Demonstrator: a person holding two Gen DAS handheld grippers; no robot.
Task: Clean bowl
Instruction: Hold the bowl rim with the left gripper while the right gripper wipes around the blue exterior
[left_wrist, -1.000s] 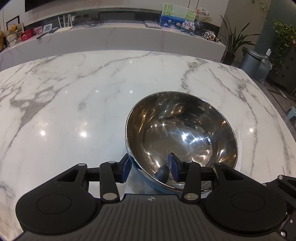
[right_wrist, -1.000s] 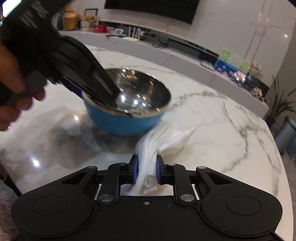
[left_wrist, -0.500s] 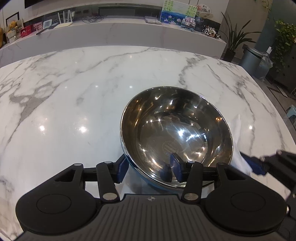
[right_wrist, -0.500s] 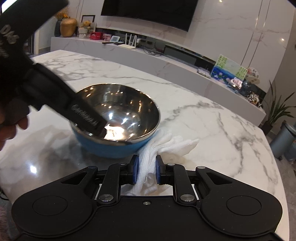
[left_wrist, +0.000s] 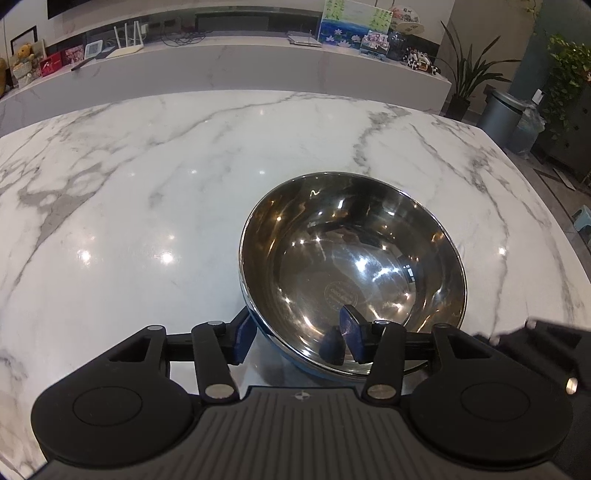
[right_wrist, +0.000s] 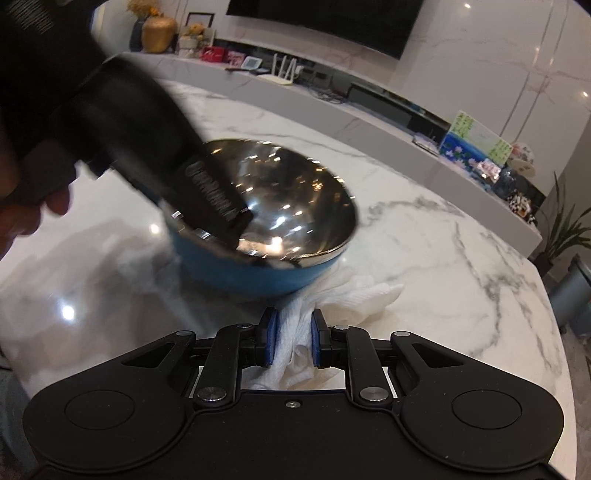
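The bowl, steel inside and blue outside, sits on the marble table towards its near right part, and its shiny inside shows no dirt that can be made out. The left gripper straddles the near rim, one finger outside the blue wall and the other inside the bowl; its jaws have just been opening, and both pads stand clear of the rim, so nothing holds the bowl now. Just beside the bowl's right flank, the right gripper is clamped on a white paper towel, whose loose end lies on the marble touching the bowl's foot.

The main risk, as I judge it, is that the bowl slides or spins on the smooth stone once the towel presses into it, since the left fingers give no hold. A push low on the wall could tip it or drive it towards the table's right edge. The towel is pinched by a narrow fold, so it may tear or slip out under rubbing. The two grippers are close together and could knock each other over the rim
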